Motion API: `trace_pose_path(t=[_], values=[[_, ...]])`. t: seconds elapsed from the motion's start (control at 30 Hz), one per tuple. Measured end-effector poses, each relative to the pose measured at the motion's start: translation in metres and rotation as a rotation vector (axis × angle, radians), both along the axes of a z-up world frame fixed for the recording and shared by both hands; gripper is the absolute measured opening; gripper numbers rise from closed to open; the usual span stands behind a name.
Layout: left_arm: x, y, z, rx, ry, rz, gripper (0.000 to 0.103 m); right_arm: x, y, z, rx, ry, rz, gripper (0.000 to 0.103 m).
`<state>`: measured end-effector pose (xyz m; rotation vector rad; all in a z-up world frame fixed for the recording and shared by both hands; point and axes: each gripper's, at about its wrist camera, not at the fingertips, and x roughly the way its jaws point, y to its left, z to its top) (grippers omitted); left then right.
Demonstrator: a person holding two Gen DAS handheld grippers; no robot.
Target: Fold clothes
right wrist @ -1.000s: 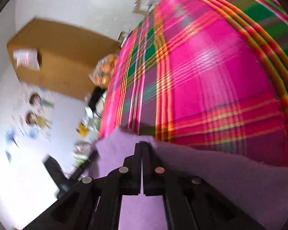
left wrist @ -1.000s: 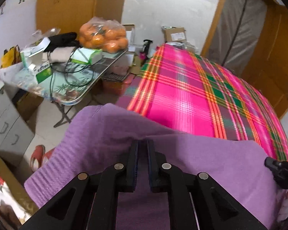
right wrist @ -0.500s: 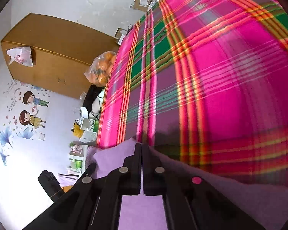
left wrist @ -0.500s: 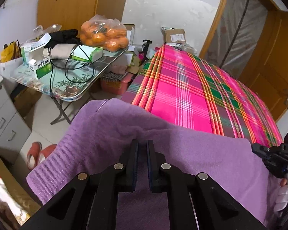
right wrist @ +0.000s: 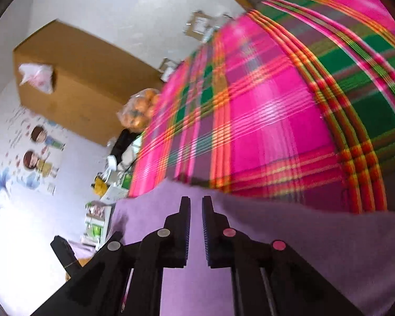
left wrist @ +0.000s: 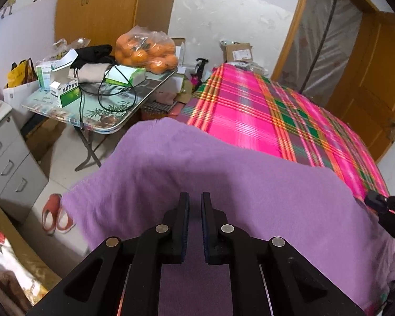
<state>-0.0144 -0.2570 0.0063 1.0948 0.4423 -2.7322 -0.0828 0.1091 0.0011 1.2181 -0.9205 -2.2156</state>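
Since a second ago the right gripper [right wrist: 196, 202] has parted its jaws, which were pressed together, and they are opening now; purple cloth [right wrist: 289, 237] shows in the gap, but whether the pads press it I cannot tell. Left gripper [left wrist: 194, 200] has shifted, with more of the table [left wrist: 110, 121] in view. Its jaws stand a narrow slit apart with the cloth [left wrist: 223, 184] between and below them; a grip cannot be confirmed. The cloth drapes over the near end of the plaid bed [left wrist: 263, 115], hanging off its left edge.

Small boxes [left wrist: 65, 90] on the table carry print too small to read. A bag of oranges [left wrist: 147, 51], cables, a wardrobe [left wrist: 113, 5], drawers [left wrist: 8, 163] and slippers [left wrist: 55, 212] surround the bed.
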Motion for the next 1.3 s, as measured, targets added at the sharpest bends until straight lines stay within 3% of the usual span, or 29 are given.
trace_pose_path(t=[0.23, 0.5, 0.73, 0.87, 1.07, 1.17, 1.27, 1.3], values=[[0.043, 0.036, -0.01, -0.014, 0.017, -0.065, 0.009, 0.031, -0.029, -0.006, 0.108, 0.036, 0.176, 0.01], [0.076, 0.089, -0.007, -0.001, 0.054, -0.184, 0.009, 0.107, -0.057, 0.003, 0.216, 0.228, 0.495, 0.01], [0.096, 0.14, -0.009, -0.065, 0.081, -0.344, 0.014, 0.146, -0.042, -0.007, 0.24, 0.271, 0.561, 0.009], [0.098, 0.144, -0.01, -0.051, 0.086, -0.358, 0.017, 0.161, -0.016, -0.01, 0.219, 0.305, 0.52, 0.009], [0.098, 0.136, -0.007, -0.027, 0.093, -0.337, 0.017, 0.157, 0.024, -0.015, 0.139, 0.258, 0.382, 0.009], [0.093, 0.131, -0.009, -0.02, 0.088, -0.314, 0.017, 0.145, 0.057, -0.012, 0.051, 0.221, 0.215, 0.012], [0.09, 0.127, -0.011, -0.018, 0.084, -0.301, 0.017, 0.129, 0.092, -0.021, -0.008, 0.101, -0.005, 0.012], [0.09, 0.127, -0.011, -0.022, 0.084, -0.304, 0.017, 0.125, 0.104, -0.025, -0.018, 0.054, -0.074, 0.005]])
